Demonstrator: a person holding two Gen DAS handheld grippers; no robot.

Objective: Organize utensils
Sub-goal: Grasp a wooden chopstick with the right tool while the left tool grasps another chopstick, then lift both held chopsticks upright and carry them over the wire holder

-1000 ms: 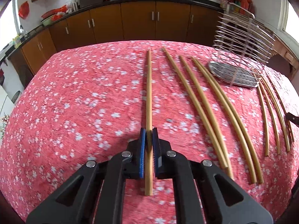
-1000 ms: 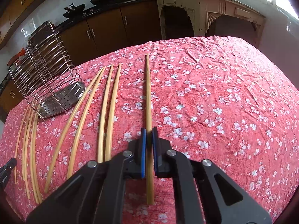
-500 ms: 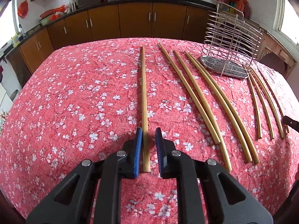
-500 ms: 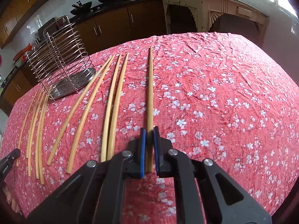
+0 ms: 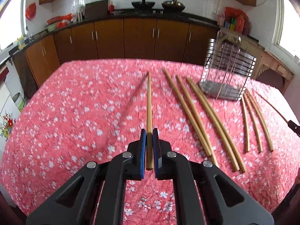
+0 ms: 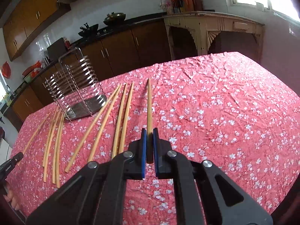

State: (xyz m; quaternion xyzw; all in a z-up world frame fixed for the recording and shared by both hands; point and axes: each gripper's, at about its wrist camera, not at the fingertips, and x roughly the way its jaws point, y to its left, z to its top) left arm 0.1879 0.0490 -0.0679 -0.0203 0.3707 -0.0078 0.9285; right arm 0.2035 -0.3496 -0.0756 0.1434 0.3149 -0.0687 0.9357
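Observation:
My left gripper (image 5: 149, 131) is shut on a long bamboo chopstick (image 5: 149, 103) and holds it lifted above the red floral tablecloth (image 5: 75, 121); its shadow falls to the left. My right gripper (image 6: 149, 131) is shut on another bamboo chopstick (image 6: 149, 105), also raised off the cloth. Several more chopsticks lie in rows on the table (image 5: 198, 116) (image 6: 105, 120), with shorter ones beyond (image 5: 255, 123) (image 6: 54, 136). A wire utensil rack (image 5: 227, 69) (image 6: 76, 86) stands upright at the back.
The other gripper's tip shows at the right edge of the left wrist view (image 5: 294, 127) and the left edge of the right wrist view (image 6: 11, 163). Brown kitchen cabinets (image 5: 138, 37) run behind the table. A cream arched sideboard (image 6: 211, 30) stands at the back right.
Both grippers have risen and pulled back, each lifting its chopstick off the cloth. The left jaws, slightly apart half a second ago, have closed on the chopstick.

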